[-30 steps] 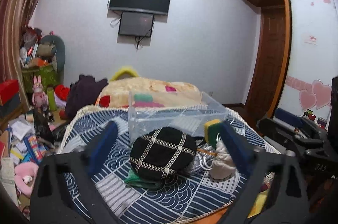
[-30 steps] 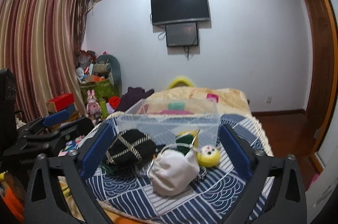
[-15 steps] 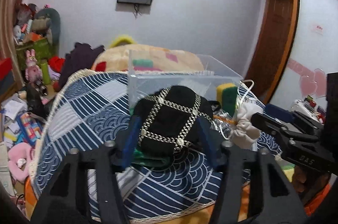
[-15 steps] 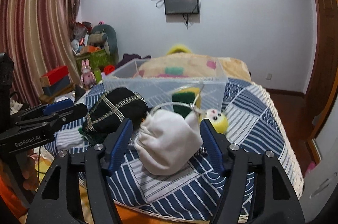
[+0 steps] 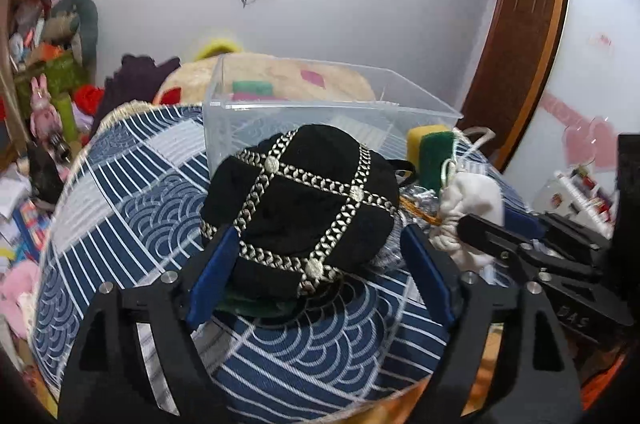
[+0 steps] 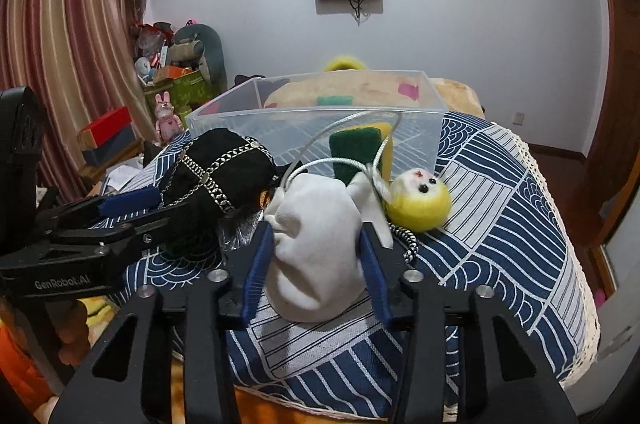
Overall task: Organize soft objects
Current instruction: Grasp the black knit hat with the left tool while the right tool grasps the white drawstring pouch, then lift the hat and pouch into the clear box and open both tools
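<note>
A black hat (image 5: 308, 200) with a silver chain pattern sits on the blue patterned cover, just in front of a clear plastic box (image 5: 320, 112). My left gripper (image 5: 316, 240) straddles it; the jaws are opening and the right pad stands off the hat. In the right wrist view a white drawstring pouch (image 6: 316, 244) is between the pads of my right gripper (image 6: 316, 230), whose jaws are closing and pressing into its sides. A yellow-green sponge (image 6: 356, 152) stands against the box (image 6: 312, 112). A yellow felt ball (image 6: 420, 200) with a face lies right of the pouch.
The blue patterned cover (image 5: 132, 192) ends in a fringed edge close below the grippers. Something green (image 5: 248, 304) lies under the hat. A cluttered floor and shelves (image 5: 40, 96) are to the left, a wooden door (image 5: 516, 36) to the right.
Both grippers came lower and closer to the objects. The left jaws narrowed around the hat, then widened again. The right jaws closed in from wide onto the white pouch.
</note>
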Tool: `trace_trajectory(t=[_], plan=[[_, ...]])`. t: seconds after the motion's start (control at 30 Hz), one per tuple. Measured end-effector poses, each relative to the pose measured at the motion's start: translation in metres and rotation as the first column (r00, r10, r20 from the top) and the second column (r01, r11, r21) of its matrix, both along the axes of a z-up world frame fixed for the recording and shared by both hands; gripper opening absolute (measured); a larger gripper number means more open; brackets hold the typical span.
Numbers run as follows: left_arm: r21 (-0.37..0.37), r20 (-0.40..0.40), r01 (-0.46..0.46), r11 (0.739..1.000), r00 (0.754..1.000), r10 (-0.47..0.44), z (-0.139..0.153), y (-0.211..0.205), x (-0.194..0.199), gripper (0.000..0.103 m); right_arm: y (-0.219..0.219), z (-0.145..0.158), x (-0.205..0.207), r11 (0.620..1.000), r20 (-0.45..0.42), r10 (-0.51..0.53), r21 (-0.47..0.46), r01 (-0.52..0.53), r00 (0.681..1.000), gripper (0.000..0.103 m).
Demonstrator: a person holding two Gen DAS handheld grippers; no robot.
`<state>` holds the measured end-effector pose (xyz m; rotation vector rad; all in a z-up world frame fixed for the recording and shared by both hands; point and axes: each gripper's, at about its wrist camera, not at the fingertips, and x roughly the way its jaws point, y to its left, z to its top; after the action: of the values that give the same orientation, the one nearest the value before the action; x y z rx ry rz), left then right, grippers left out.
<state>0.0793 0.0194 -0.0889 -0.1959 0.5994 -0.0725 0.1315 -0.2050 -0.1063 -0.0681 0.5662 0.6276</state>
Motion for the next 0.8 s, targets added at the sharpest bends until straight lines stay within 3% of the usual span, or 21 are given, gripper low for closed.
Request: trace_trajectory(t=[0.07, 0.1, 0.13, 0.2, 0.23, 0.33, 0.5, 0.8], plan=[[0.051, -0.007, -0.020, 0.999, 1.000, 0.020, -0.001, -0.005, 0.005, 0.083, -0.001, 0.000, 0.000, 1.000, -0.002, -0.001, 0.005, 0.001, 1.000, 0.031], [0.063, -0.013, -0.023, 0.998, 1.000, 0.024, -0.002, -0.006, 0.007, 0.077, -0.002, 0.000, 0.001, 1.000, -0.004, -0.002, 0.007, 0.002, 1.000, 0.028], [0.069, -0.019, -0.025, 0.997, 0.999, 0.026, -0.004, -0.006, 0.009, 0.068, -0.002, 0.000, 0.001, 1.000, -0.005, -0.004, 0.010, 0.004, 1.000, 0.026], [0.068, -0.024, -0.017, 0.998, 1.000, 0.018, -0.007, -0.006, 0.010, 0.054, -0.005, 0.002, 0.001, 1.000, -0.004, -0.013, 0.017, 0.013, 1.000, 0.014], [0.072, -0.025, -0.008, 0.997, 1.000, 0.010, -0.007, -0.007, 0.010, 0.041, -0.006, 0.003, 0.003, 1.000, -0.005, -0.017, 0.020, 0.017, 1.000, 0.012], [0.078, -0.022, 0.045, 0.996, 0.999, -0.043, -0.007, -0.010, 0.004, 0.028, -0.009, 0.006, 0.004, 0.999, -0.009, -0.020, 0.040, 0.021, 1.000, 0.011], [0.119, -0.004, 0.044, 0.992, 0.999, -0.044, -0.007, -0.013, -0.009, 0.017, -0.012, 0.018, -0.004, 0.999, 0.042, -0.032, 0.040, 0.030, 0.999, 0.010], [0.103, 0.094, -0.009, 0.995, 0.996, -0.001, 0.026, 0.004, -0.021, 0.016, -0.026, 0.048, -0.005, 0.994, 0.102, -0.073, 0.085, 0.065, 0.992, 0.010]])
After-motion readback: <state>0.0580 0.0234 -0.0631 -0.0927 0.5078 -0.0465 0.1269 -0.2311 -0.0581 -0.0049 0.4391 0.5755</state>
